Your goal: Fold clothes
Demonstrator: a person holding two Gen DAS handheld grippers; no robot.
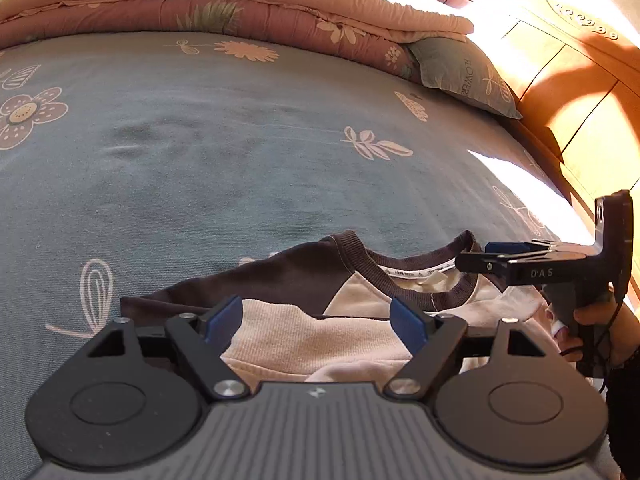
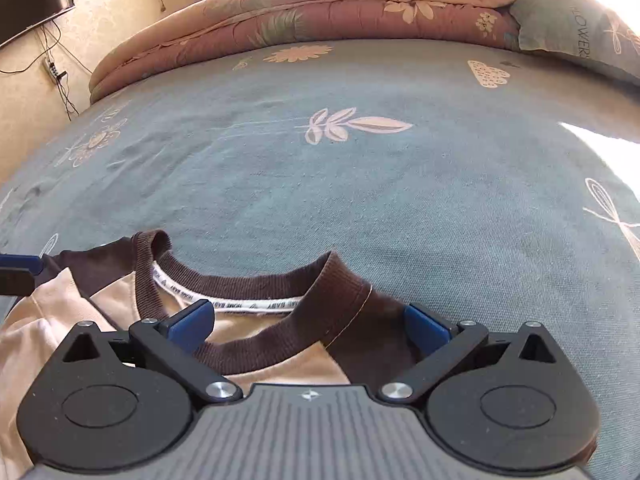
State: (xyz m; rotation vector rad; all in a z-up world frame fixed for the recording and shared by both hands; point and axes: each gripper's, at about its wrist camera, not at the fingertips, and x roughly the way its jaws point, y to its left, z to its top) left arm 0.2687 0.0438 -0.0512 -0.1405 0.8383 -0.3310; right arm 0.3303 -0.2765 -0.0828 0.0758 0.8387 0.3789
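Observation:
A cream sweatshirt with brown shoulders and a brown ribbed collar (image 2: 256, 284) lies on the blue floral bedsheet (image 2: 360, 184), collar toward the far side. My right gripper (image 2: 308, 328) stands open just above the collar and the right brown shoulder, its blue pads (image 2: 190, 326) wide apart and not pressing the cloth. My left gripper (image 1: 316, 322) is open over the cream body (image 1: 320, 340), near the left brown shoulder (image 1: 280, 276). In the left wrist view the right gripper (image 1: 476, 258) reaches in from the right at the collar (image 1: 420, 268), held by a hand (image 1: 592, 328).
A folded pink floral quilt (image 1: 240, 8) and a grey-green pillow (image 1: 460, 72) lie along the far side of the bed. A wooden headboard (image 1: 580, 92) runs along the right. A wall-mounted screen (image 2: 32, 0) and cables (image 2: 56, 68) are at the far left.

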